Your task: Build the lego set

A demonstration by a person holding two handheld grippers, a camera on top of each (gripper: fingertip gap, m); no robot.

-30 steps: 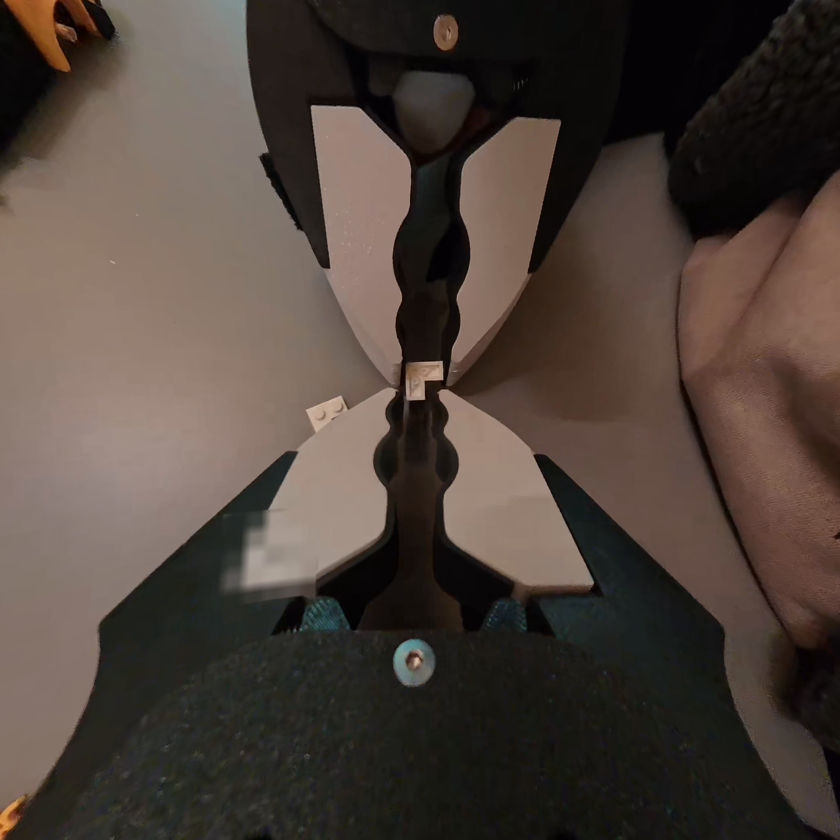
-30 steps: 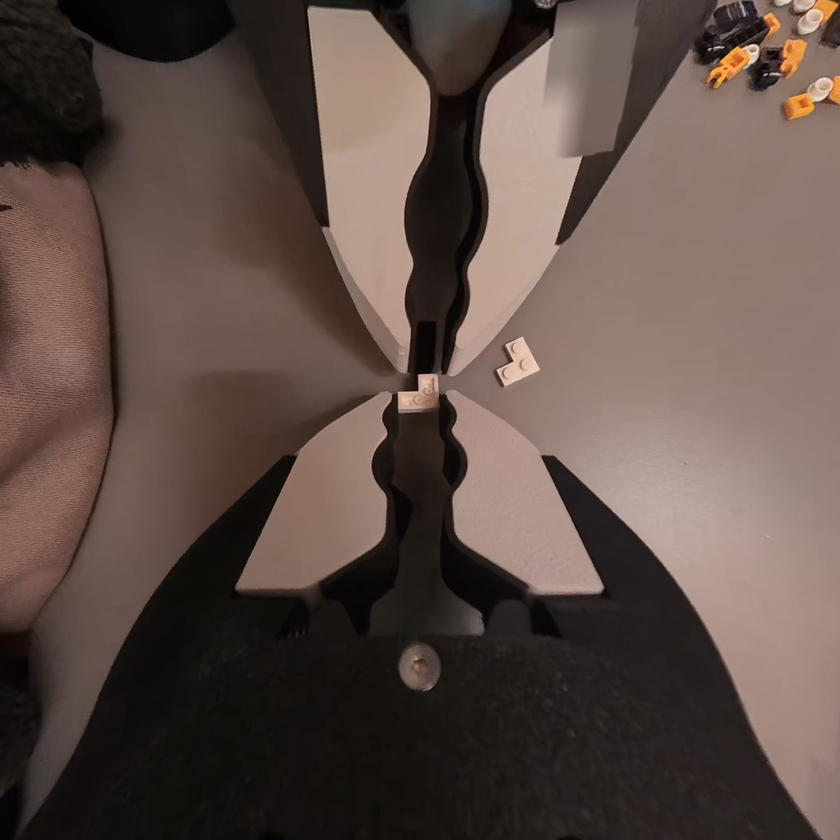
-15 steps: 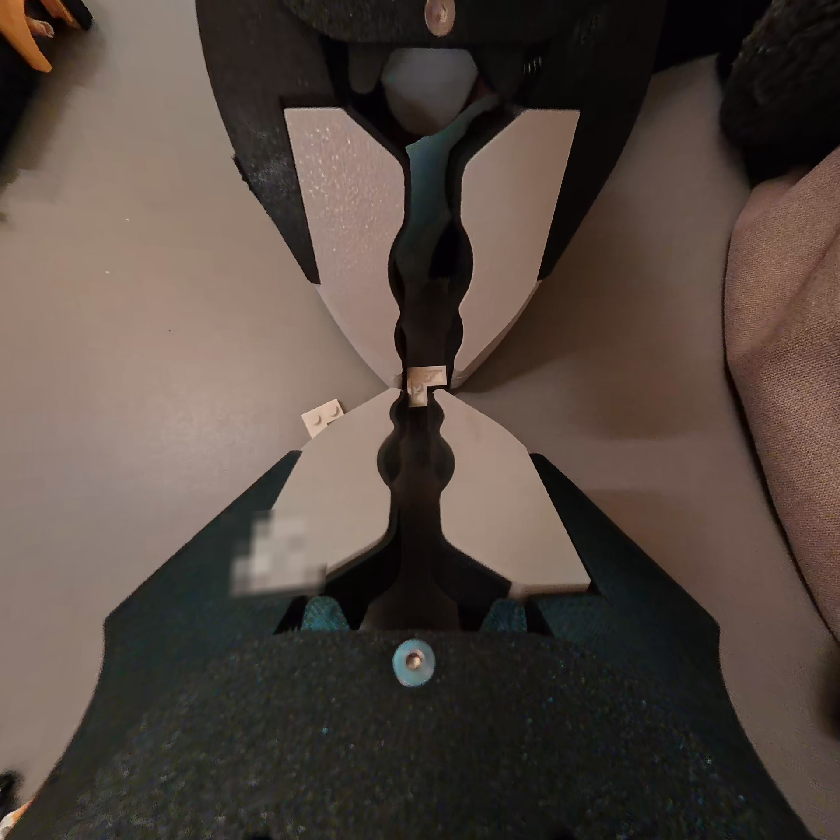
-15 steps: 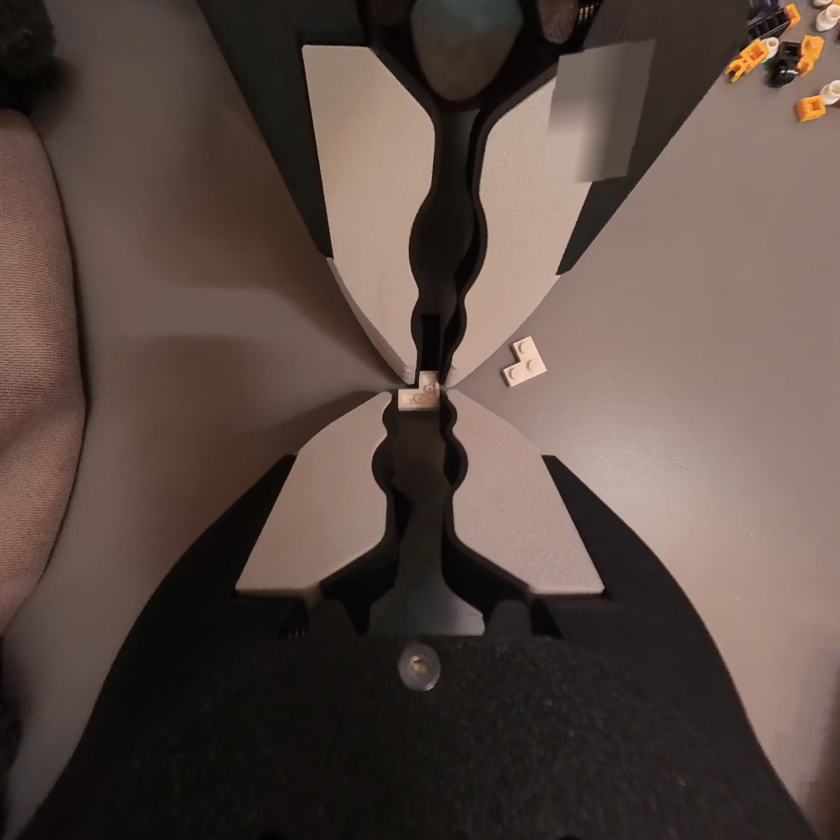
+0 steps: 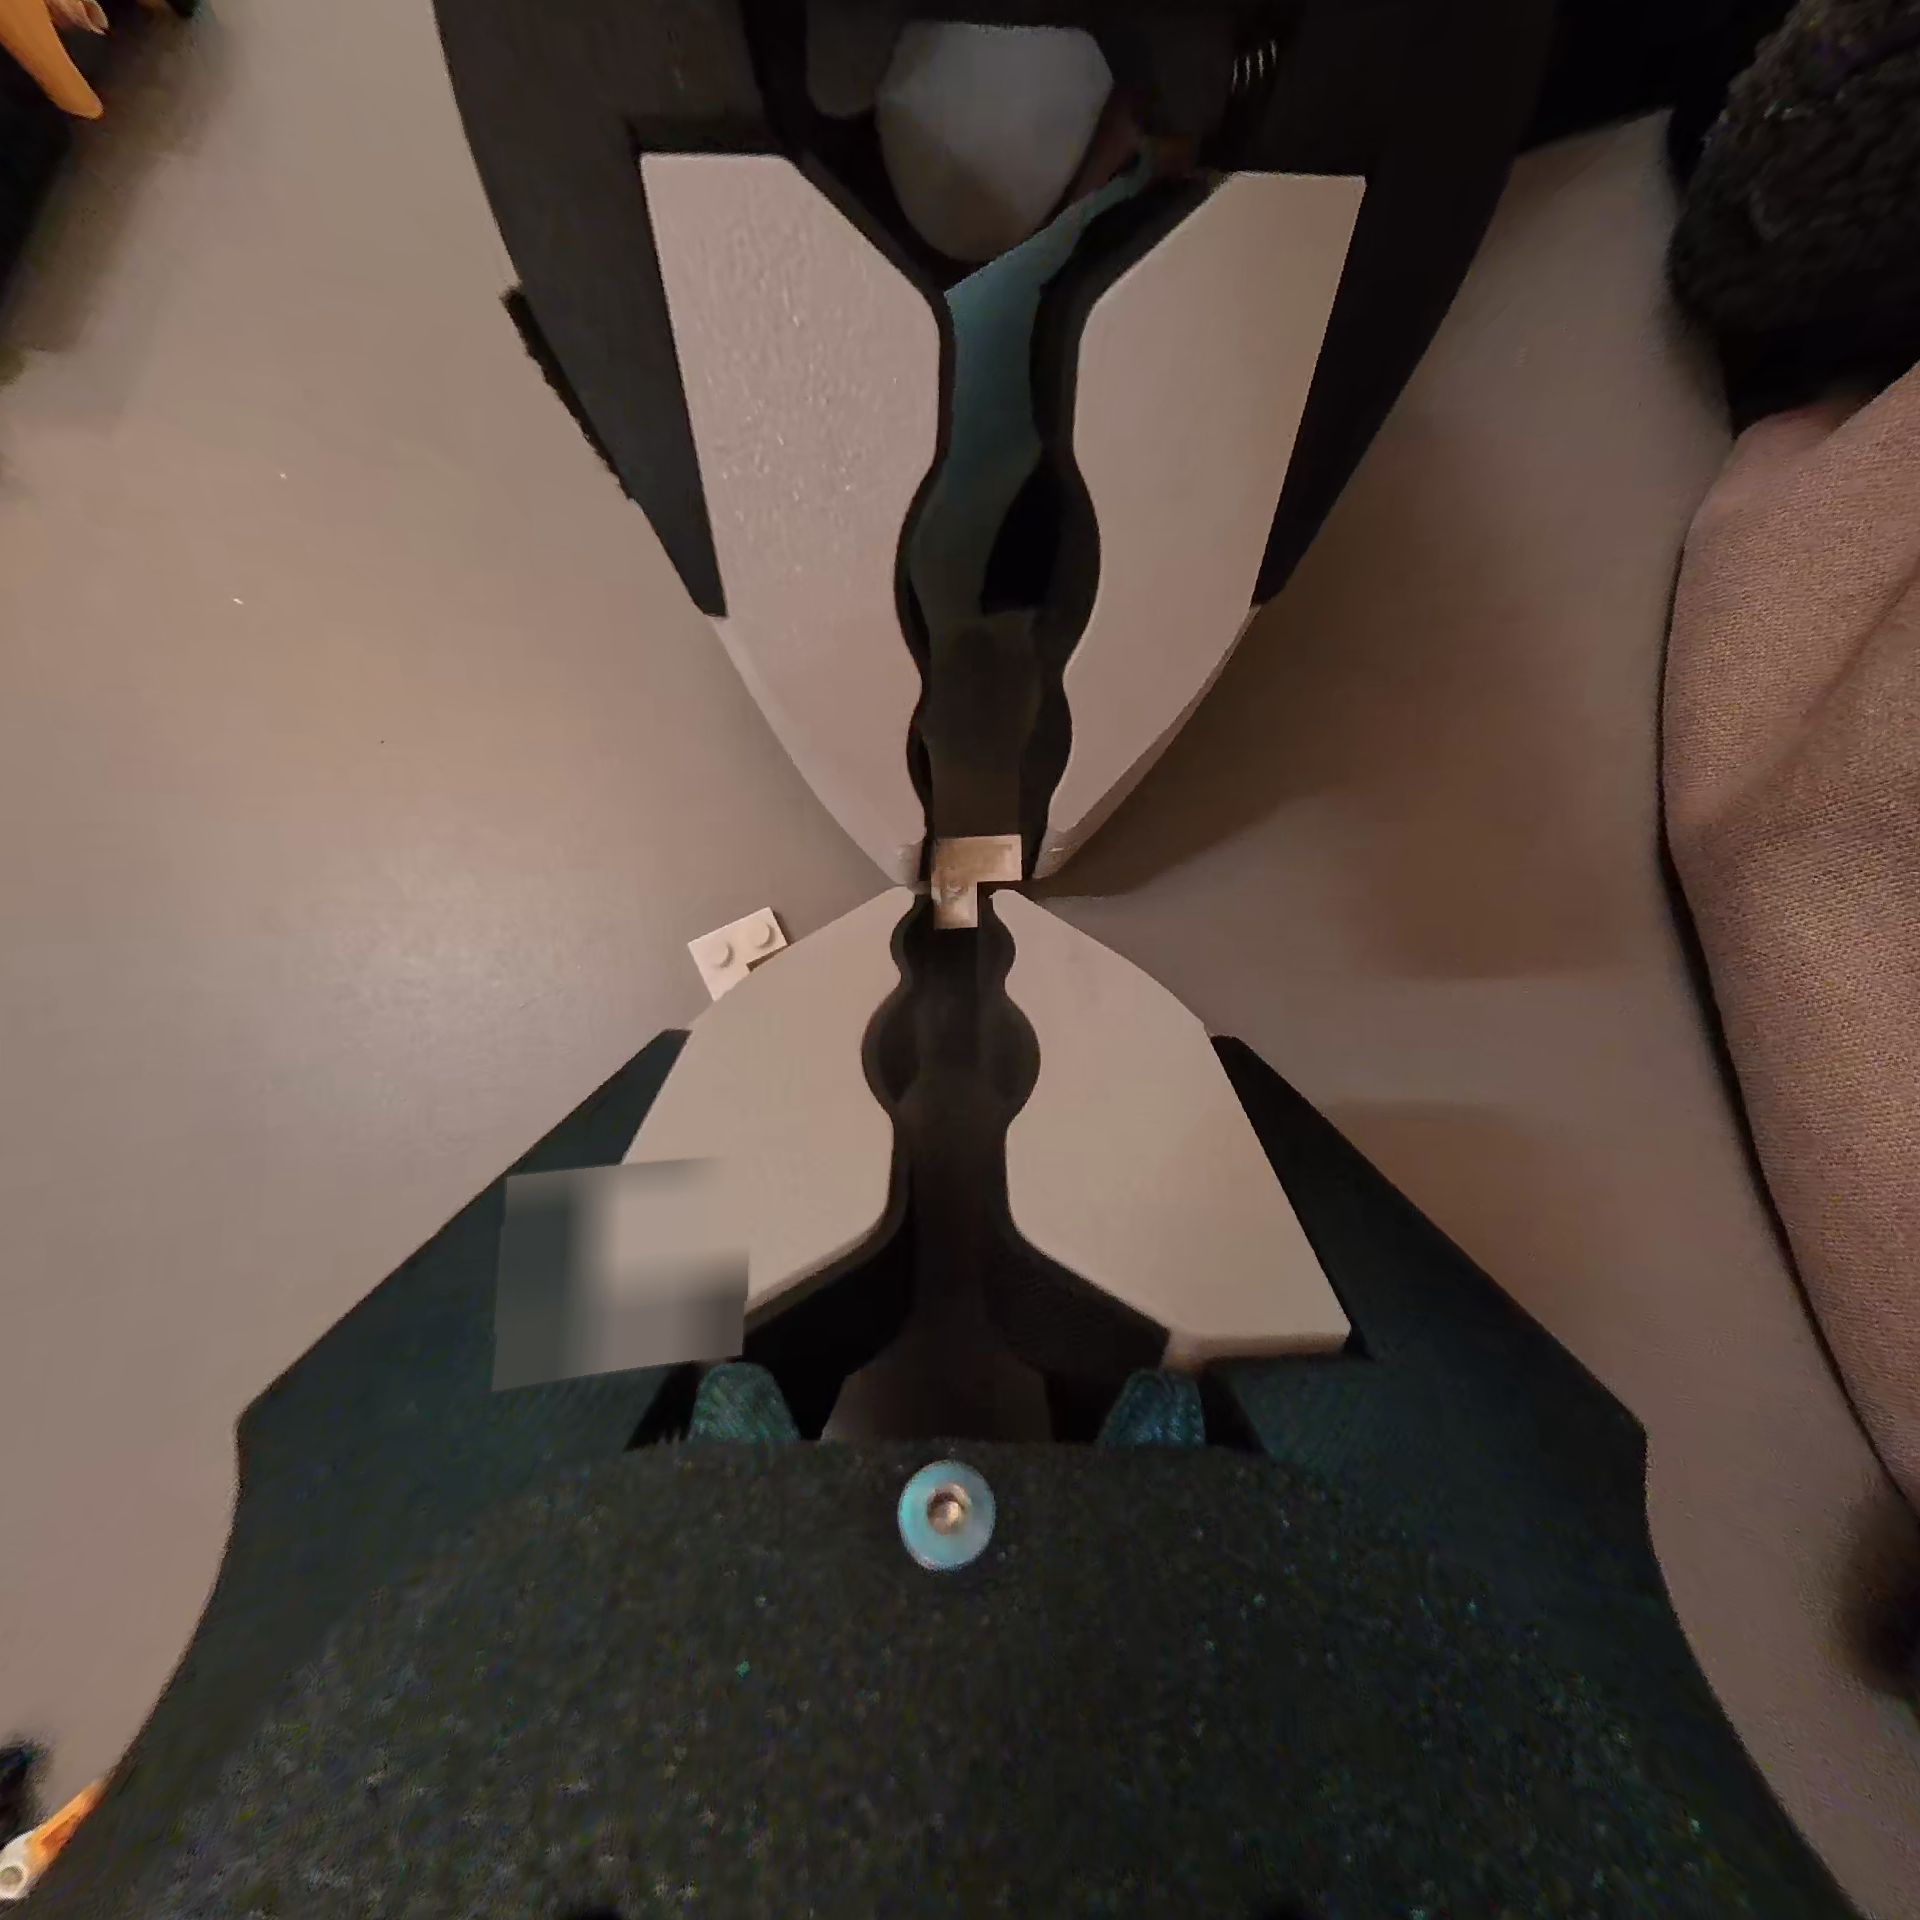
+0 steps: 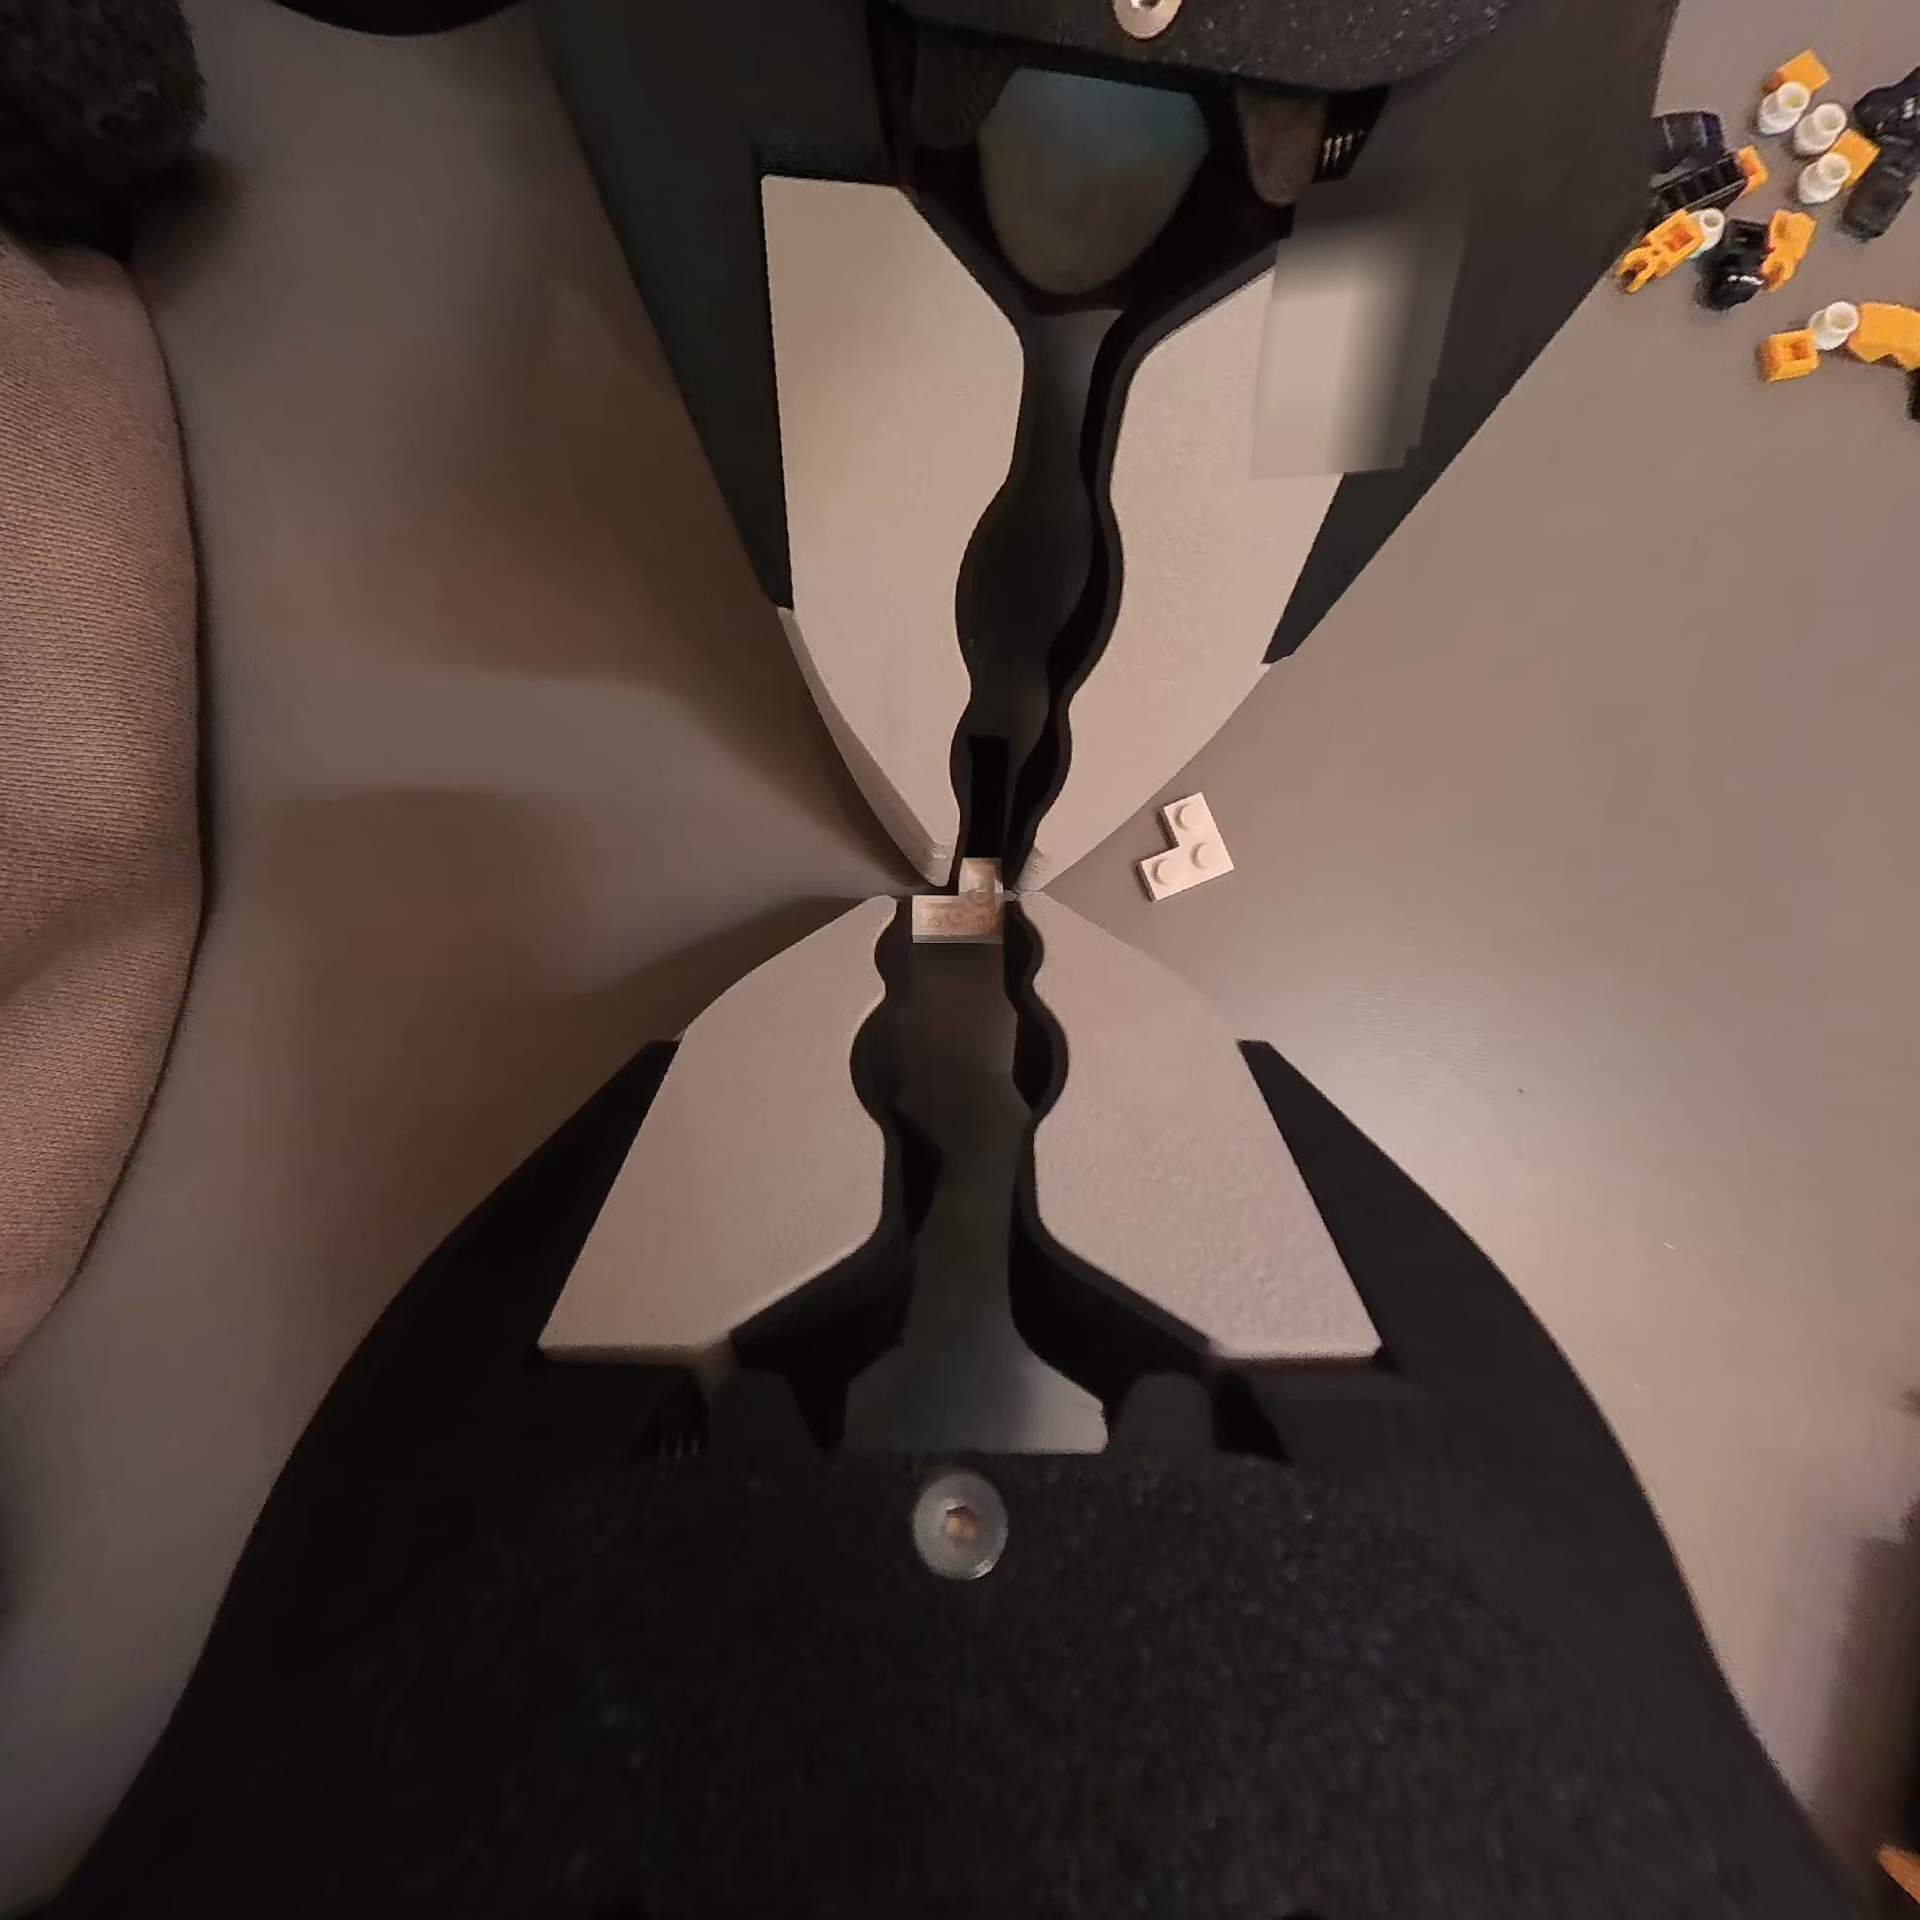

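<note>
My two grippers meet tip to tip above the grey table. A small white L-shaped plate is pinched between them. My left gripper is shut on its narrow arm. My right gripper is shut on its wide arm. The right gripper shows at the top of the left wrist view, and the left gripper at the top of the right wrist view. A second white L-shaped plate lies flat on the table beside the tips; my left finger partly covers it in the left wrist view.
A heap of loose orange, black and white pieces lies far right in the right wrist view. A person's beige clothing and dark fuzzy sleeve border the table on that side, also seen in the right wrist view. My left and right fingertips are right by each other.
Both grippers keep their hold on the plate, tip to tip. The pair has drifted slightly over the table. The beige clothing has slid towards the edge of both views.
</note>
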